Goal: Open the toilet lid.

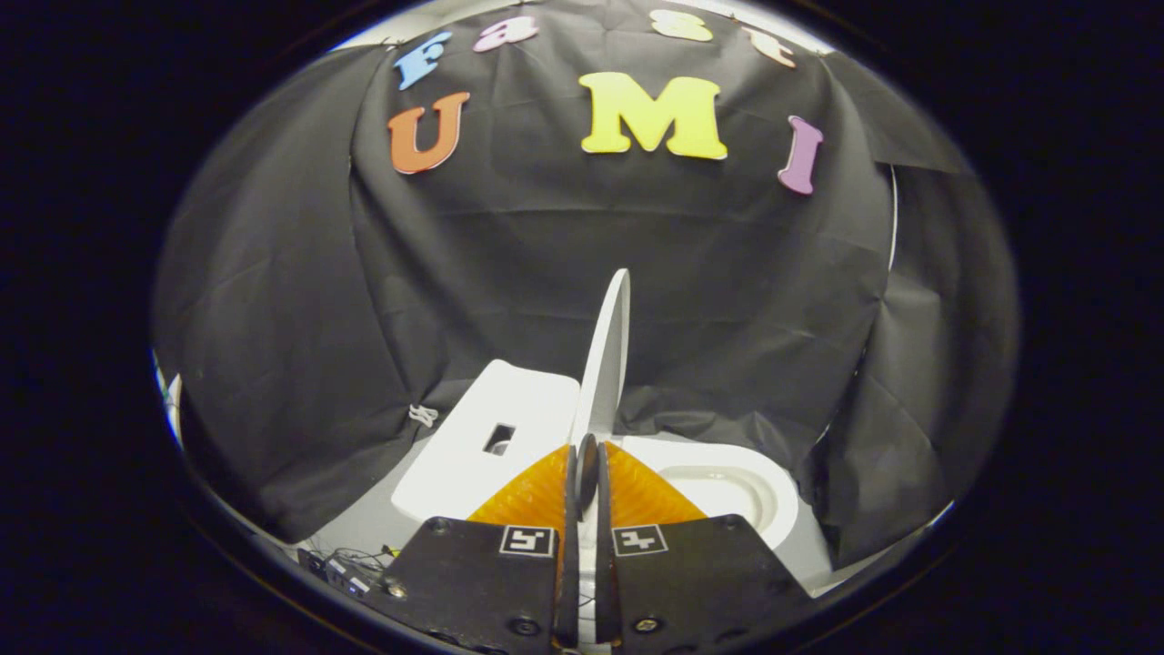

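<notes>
Black cloth wall (pixel 509 273) hangs ahead of me, across the whole back of the booth. It is creased in horizontal fold lines and sags in loose folds where it meets the pale floor (pixel 373 523). Separate panels overlap at both sides. A small white knotted cord (pixel 423 416) sits on the cloth low on the left. Further down on that side, on the floor, small dark devices with thin wires (pixel 341 571) lie bunched together; type not legible. A thin white strip (pixel 894 218) shows at a cloth seam on the right.
</notes>
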{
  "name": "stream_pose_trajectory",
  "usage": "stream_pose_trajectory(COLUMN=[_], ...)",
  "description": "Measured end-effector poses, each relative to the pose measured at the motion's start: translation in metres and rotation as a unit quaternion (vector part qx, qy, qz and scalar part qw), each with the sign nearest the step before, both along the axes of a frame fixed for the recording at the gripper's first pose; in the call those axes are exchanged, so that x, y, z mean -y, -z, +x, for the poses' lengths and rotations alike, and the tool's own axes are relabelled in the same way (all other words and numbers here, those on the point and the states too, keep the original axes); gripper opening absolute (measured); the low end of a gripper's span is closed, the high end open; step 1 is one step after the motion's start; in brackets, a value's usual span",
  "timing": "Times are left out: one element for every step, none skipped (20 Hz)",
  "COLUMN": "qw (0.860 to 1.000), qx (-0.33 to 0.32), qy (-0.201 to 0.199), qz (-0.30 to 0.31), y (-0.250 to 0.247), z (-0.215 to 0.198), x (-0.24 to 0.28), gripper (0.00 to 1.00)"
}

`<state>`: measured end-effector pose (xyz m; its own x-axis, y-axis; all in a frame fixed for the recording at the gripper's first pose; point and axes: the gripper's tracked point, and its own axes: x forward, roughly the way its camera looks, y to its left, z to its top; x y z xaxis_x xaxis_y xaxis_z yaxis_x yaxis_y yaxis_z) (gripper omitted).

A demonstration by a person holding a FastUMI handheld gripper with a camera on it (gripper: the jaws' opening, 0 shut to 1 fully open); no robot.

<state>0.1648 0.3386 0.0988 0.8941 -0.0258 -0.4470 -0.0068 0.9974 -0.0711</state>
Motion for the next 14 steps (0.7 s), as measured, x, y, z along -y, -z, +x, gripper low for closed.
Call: stream_pose_trajectory(qw=[1.000,1.000,1.000,1.000,1.000,1.000,0.999,0.999,0.999,0.999,0.998,0.998,0.998,0.997], qx=[0.000,-0.001,-0.002,-0.004,-0.005,-0.006,-0.007,-0.007,-0.008,-0.008,-0.008,-0.008,-0.008,-0.008], qy=[-0.004,-0.005,-0.007,-0.010,-0.012,-0.013,-0.014,-0.016,-0.021,-0.026,-0.031,-0.034,-0.037,-0.037], qz=[-0.002,-0.003,-0.008,-0.014,-0.019,-0.024,-0.028,-0.030,-0.034,-0.041,-0.050,-0.055,-0.058,-0.060], y=[0.001,0.001,0.002,0.003,0.005,0.006,0.007,0.008,0.009,0.010,0.012,0.012,0.015,0.016], z=[0.001,0.002,0.003,0.004,0.004,0.006,0.006,0.007,0.008,0.008,0.008,0.009,0.010,0.011], x=[-0.006,-0.011,-0.017,-0.023,-0.029,-0.034,-0.038,-0.043,-0.049,-0.054,-0.060,-0.064,-0.067,-0.070], gripper=[0.10,0.10,0.10,0.10,0.10,0.10,0.10,0.10,0.10,0.10,0.10,0.10,0.10,0.10])
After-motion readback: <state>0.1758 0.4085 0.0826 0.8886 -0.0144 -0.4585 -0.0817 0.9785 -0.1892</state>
